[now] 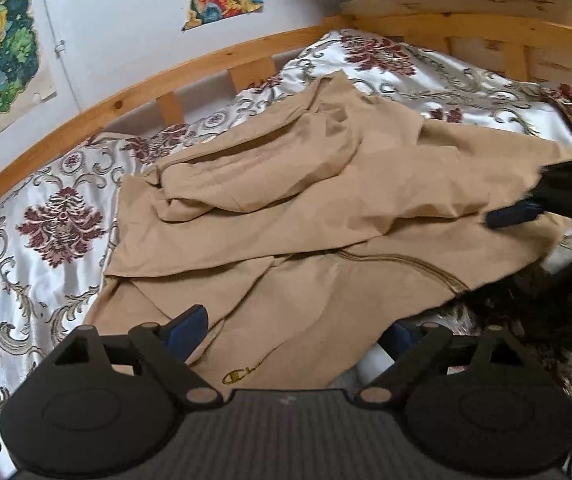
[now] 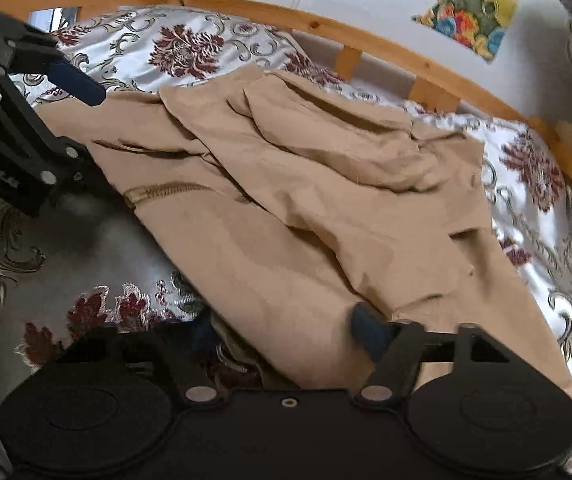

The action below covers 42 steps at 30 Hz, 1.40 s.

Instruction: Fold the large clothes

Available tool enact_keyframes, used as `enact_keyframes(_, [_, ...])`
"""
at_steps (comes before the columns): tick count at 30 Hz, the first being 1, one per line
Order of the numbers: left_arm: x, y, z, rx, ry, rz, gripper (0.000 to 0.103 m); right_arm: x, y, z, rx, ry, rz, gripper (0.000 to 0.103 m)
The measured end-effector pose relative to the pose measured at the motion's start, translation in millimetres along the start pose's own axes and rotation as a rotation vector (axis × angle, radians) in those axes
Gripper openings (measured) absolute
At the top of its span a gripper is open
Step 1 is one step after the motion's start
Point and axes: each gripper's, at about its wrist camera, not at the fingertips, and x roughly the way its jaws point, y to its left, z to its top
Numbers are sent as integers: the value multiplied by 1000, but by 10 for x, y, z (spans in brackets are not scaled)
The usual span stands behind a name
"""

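Item: tan zip jacket [image 1: 326, 208], a large garment with an embroidered logo [image 1: 242, 376] near its hem. It lies spread over the middle of the bed, partly folded: one sleeve and an upper panel are doubled across the body, and the zipper [image 1: 402, 264] shows along the opened front edge. Layers are rumpled, not yet squared.

Left gripper [image 1: 294, 336]: stands at the jacket's hem edge nearest its camera. Jaws are spread wide, one blue pad on each side of the logo corner, with cloth lying between them; no pinch is evident. Judged purpose: positioned to take this edge for the next fold.

Right gripper [image 2: 286, 330]: at the jacket's opposite near edge. One blue pad [image 2: 370, 330] rests on top of the fabric and the other sits low in shadow beside the cloth; jaws are apart, and whether they bear on the fabric cannot be told. Likely straddling the edge so that both ends can lift together and keep the fold even.

Surroundings, outward from the jacket: floral satin bedspread [image 1: 58, 216] beneath it; wooden bed rail [image 1: 134, 92] beyond it; cartoon posters [image 1: 2, 56] on the wall behind the rail.
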Motion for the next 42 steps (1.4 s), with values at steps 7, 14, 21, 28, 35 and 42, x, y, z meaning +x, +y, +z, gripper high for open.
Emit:
enact_keyframes(7, [-7,-224,-228,121,9,10,94,-206,-190,117,104,-139,39,18])
enact_keyframes(14, [216,-247,-254,148,103,183,82,-286,-359,185,231,-183,69,16])
enact_keyframes(21, [30,183,-384,90,127,328,68,-324,-318,196,180,-193,40,15])
enact_keyframes(28, [146,441,-617,18,256,517,55,-133,-217,70,80,38,34,54])
enact_keyframes(35, [126,508,-596,0,220,515,22,-174,-276,-89,-54,132,-142,85])
enact_keyframes(42, [-18,617,-554,-54,135,503,9,-196,-553,-218,-23,147,-231,36])
